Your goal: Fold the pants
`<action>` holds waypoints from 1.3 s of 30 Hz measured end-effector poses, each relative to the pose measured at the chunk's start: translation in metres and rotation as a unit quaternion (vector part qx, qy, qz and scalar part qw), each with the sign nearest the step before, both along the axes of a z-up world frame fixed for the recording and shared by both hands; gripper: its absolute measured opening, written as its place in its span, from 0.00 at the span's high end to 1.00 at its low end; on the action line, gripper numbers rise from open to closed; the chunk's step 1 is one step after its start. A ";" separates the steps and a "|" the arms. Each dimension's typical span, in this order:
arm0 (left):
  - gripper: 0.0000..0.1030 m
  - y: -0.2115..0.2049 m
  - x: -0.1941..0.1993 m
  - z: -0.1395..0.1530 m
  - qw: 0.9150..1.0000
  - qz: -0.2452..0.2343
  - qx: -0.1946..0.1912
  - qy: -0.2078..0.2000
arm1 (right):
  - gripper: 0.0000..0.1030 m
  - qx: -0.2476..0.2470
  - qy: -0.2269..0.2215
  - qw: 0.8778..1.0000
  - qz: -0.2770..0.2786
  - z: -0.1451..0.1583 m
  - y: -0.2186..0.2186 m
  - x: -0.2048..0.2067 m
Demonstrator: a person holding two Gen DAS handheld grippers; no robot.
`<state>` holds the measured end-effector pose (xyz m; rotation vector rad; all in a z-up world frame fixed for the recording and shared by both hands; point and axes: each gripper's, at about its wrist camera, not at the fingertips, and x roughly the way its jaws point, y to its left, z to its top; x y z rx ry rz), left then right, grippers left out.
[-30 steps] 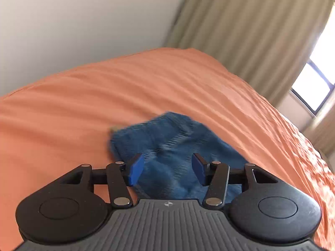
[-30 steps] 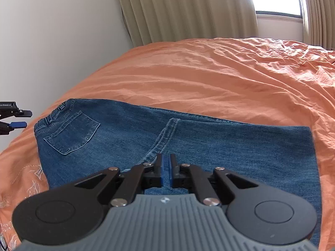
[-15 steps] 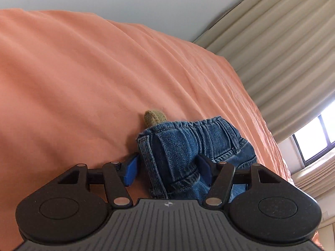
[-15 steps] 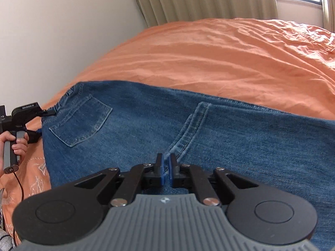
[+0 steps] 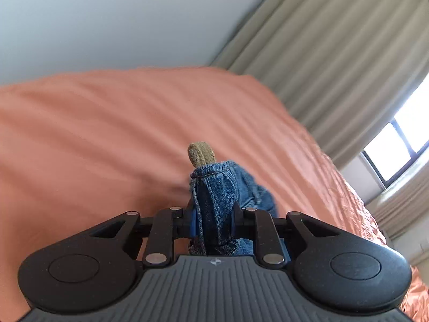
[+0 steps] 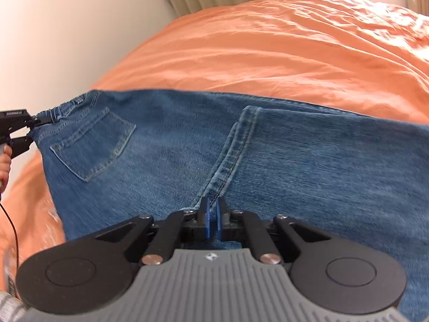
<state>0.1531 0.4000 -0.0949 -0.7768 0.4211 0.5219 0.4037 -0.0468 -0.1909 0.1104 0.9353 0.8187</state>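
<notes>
Your left gripper (image 5: pixel 213 221) has its jaws clamped on a bunched fold of the jeans (image 5: pixel 214 204) at the waistband, with the denim filling the whole gap between the blue pads and rising upright ahead of the jaws. A tan knitted tab (image 5: pixel 201 154) stands just above and beyond that fold. Beyond the jaws lies the orange bedspread (image 5: pixel 107 134), then a pale wall (image 5: pixel 107 21) and beige curtains (image 5: pixel 335 53) off to the right. Your right gripper (image 6: pixel 213 221) has its jaws drawn nearly together; the pads sit at the near end of the crotch seam (image 6: pixel 233 150), but whether cloth is pinched between them cannot be told. Ahead of these jaws the jeans (image 6: pixel 295 161) spread flat over the orange bedspread (image 6: pixel 268 53), with a back pocket (image 6: pixel 93 145) ahead and to the left. At the far left edge, the left gripper (image 6: pixel 29 131) is seen holding the waistband corner, with your hand (image 6: pixel 4 161) behind it.
</notes>
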 end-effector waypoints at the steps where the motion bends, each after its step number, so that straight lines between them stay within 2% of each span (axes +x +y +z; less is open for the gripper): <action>1: 0.78 -0.011 0.002 0.014 1.000 -0.011 0.017 -0.002 | 0.98 0.006 0.002 1.000 -0.008 0.004 -0.007 0.000; 6: 0.78 -0.091 0.024 0.081 0.990 -0.076 0.120 0.005 | 0.98 0.033 0.018 0.998 -0.047 0.015 -0.049 0.000; 9: 0.78 -0.152 0.036 0.109 0.977 -0.116 0.181 0.004 | 0.98 0.040 0.022 0.997 -0.067 0.018 -0.079 -0.003; 11: 0.78 -0.196 0.046 0.120 0.964 -0.144 0.222 0.004 | 0.98 0.036 0.028 0.995 -0.083 0.019 -0.096 -0.003; 15: 0.78 -0.284 0.071 0.116 0.935 -0.196 0.295 0.031 | 0.98 0.061 0.051 0.991 -0.107 0.022 -0.130 -0.003; 19: 0.78 -0.362 0.095 0.075 0.904 -0.259 0.335 0.064 | 0.98 0.077 0.051 0.988 -0.120 0.026 -0.155 -0.004; 20: 0.78 -0.375 0.099 0.064 0.899 -0.271 0.338 0.070 | 0.98 0.077 0.052 0.988 -0.123 0.026 -0.159 -0.003; 26: 0.78 -0.430 0.103 -0.009 0.878 -0.343 0.303 0.142 | 0.98 0.093 0.072 0.983 -0.138 0.021 -0.179 0.007; 30: 0.74 -0.429 0.097 -0.028 0.878 -0.374 0.238 0.180 | 0.94 0.075 0.083 0.984 -0.142 0.012 -0.180 0.014; 32: 0.72 -0.424 0.101 -0.031 0.877 -0.389 0.213 0.187 | 0.93 0.087 0.102 0.981 -0.140 0.007 -0.180 0.017; 33: 0.68 -0.421 0.101 -0.031 0.875 -0.399 0.197 0.191 | 0.93 0.100 0.114 0.979 -0.138 0.005 -0.180 0.020; 34: 0.60 -0.416 0.104 -0.031 0.875 -0.412 0.169 0.191 | 0.92 0.114 0.126 0.976 -0.135 0.003 -0.181 0.021; 36: 0.54 -0.406 0.109 -0.033 0.876 -0.434 0.099 0.186 | 0.84 0.132 0.140 0.973 -0.130 0.001 -0.181 0.022; 37: 0.53 -0.402 0.111 -0.033 0.878 -0.437 0.076 0.182 | 0.79 0.134 0.141 0.972 -0.130 0.002 -0.180 0.022; 39: 0.49 -0.397 0.111 -0.031 0.878 -0.442 0.057 0.174 | 0.76 0.133 0.142 0.972 -0.130 0.002 -0.179 0.021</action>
